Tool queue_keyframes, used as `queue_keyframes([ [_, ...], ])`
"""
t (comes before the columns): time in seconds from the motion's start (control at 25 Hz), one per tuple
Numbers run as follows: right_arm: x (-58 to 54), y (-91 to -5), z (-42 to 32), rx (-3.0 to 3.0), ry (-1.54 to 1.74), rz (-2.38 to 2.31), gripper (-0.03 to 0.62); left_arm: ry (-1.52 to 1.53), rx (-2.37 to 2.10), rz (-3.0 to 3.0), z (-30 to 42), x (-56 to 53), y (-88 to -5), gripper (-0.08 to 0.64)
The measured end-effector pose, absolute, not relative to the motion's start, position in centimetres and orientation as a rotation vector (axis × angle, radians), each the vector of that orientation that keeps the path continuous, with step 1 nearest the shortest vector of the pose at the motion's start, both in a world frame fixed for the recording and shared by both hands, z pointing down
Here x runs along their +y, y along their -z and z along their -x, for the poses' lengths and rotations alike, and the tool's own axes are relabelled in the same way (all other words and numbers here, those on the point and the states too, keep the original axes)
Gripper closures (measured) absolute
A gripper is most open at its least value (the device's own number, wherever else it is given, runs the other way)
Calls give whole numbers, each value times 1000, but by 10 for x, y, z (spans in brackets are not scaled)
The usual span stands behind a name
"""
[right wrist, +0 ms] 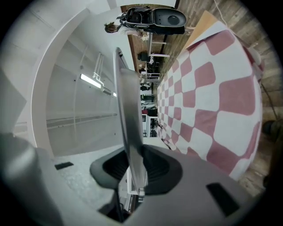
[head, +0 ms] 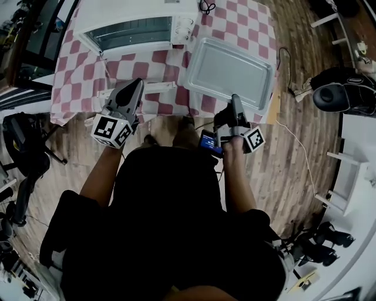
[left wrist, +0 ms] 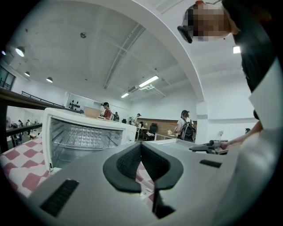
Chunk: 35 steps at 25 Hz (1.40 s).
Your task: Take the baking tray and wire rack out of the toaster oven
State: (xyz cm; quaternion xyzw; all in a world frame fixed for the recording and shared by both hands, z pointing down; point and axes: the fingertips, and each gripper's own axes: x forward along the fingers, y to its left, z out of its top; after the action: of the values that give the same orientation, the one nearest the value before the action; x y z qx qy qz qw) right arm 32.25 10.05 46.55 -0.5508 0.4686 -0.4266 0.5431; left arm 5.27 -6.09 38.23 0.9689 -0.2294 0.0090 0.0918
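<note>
Over the checked tabletop [head: 241,23] the baking tray [head: 229,70] is held level at one o'clock, its near rim pinched by the right gripper's [head: 235,97] fingers, already out of the toaster oven [head: 138,14] at eleven o'clock, wire rack [left wrist: 86,137] still inside, while the left gripper's [head: 136,83] fingers are closed on nothing.

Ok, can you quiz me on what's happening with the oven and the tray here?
1. True or false: the wire rack sits inside the oven.
2. Which gripper is clamped on the tray? A: the left one. B: the right one. C: neither.
3. Fill in: the front of the oven stands ____.
Key: 1 true. 2 B: the right gripper pinches the tray's near edge. 3 open.
</note>
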Motion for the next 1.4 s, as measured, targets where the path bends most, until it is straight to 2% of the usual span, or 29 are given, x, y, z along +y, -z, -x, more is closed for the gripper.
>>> queue_keyframes([
  [0.92, 12, -493, -490, 1144, 1077, 1295, 506, -126, -819, -2853, -179, -109, -389, 566],
  [1.4, -51, -535, -550, 1136, 1128, 1288, 506, -182, -887, -2766, -210, -120, -407, 566],
])
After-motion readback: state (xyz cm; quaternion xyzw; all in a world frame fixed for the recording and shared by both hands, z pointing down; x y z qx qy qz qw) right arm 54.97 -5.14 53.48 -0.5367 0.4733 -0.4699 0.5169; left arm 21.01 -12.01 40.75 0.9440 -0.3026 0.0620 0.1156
